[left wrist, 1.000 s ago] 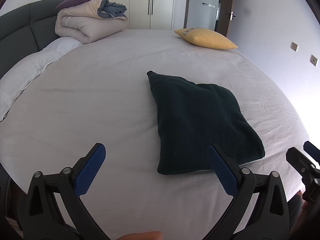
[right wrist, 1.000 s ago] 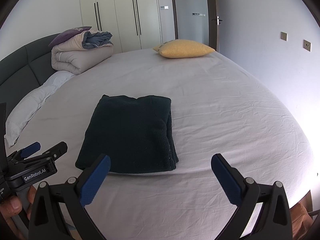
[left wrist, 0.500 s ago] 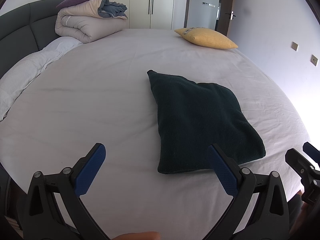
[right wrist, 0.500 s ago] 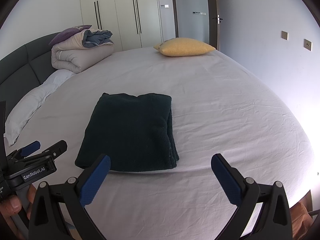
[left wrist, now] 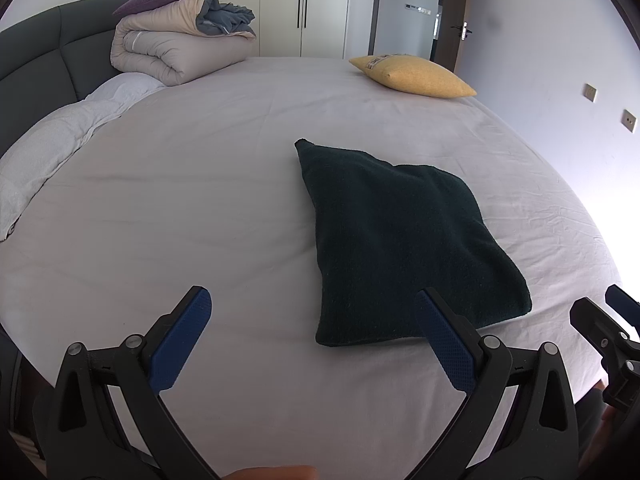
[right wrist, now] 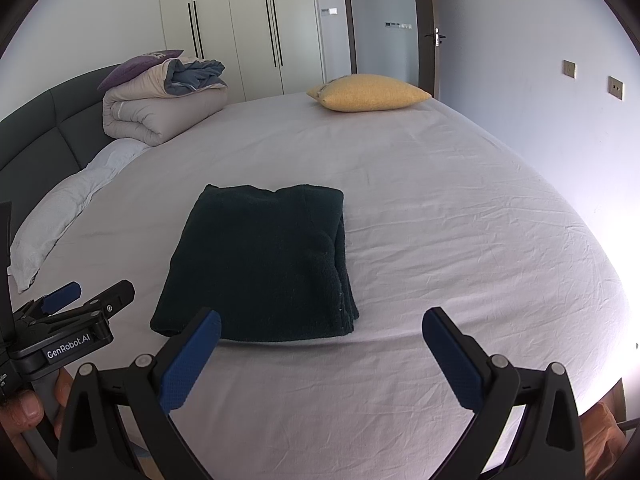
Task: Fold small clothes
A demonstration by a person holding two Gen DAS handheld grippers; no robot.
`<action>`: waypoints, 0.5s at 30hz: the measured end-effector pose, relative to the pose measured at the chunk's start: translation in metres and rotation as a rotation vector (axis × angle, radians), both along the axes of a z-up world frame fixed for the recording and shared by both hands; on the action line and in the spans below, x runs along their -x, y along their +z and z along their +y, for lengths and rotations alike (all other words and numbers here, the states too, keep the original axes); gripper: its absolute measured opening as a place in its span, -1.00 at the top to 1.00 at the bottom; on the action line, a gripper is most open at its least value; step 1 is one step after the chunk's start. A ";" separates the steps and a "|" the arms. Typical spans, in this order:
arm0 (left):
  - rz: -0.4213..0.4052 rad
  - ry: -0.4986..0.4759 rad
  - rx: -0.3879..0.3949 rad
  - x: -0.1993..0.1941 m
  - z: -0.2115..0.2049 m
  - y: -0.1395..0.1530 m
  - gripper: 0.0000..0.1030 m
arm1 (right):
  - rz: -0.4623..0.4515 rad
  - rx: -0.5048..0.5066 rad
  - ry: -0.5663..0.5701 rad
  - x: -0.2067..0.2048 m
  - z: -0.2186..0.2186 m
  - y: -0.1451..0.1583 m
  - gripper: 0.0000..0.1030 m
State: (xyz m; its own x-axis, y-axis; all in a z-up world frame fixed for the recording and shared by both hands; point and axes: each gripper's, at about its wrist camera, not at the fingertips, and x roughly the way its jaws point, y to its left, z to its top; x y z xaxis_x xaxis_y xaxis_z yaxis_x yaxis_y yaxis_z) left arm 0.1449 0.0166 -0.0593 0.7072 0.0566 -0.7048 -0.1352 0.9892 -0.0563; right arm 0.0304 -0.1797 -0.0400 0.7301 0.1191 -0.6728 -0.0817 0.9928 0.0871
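Little has changed since the earlier frames: the left hand-held gripper point(left wrist: 312, 336) and right hand-held gripper point(right wrist: 320, 354) stay spread wide and empty, low in frame, the folded dark green fleece garment point(right wrist: 262, 260) lying mid-frame on the white-sheeted bed point(right wrist: 460, 240).

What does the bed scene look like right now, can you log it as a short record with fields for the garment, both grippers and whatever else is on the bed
garment: dark green garment, folded into a compact rectangle, lying flat on the bed sheet
left gripper: left gripper, open, holding nothing, clear of the garment
right gripper: right gripper, open, holding nothing, clear of the garment
other items: yellow pillow at the far edge; rolled duvet by the headboard
fold status: looks finished
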 end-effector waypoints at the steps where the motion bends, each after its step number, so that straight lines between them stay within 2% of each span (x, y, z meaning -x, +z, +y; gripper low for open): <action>1: 0.000 -0.001 0.001 0.000 0.000 0.000 -1.00 | 0.000 0.000 -0.001 0.000 0.000 0.000 -1.00; 15: 0.004 -0.001 0.001 0.004 -0.002 -0.003 -1.00 | 0.002 0.000 0.000 0.001 0.000 0.000 -1.00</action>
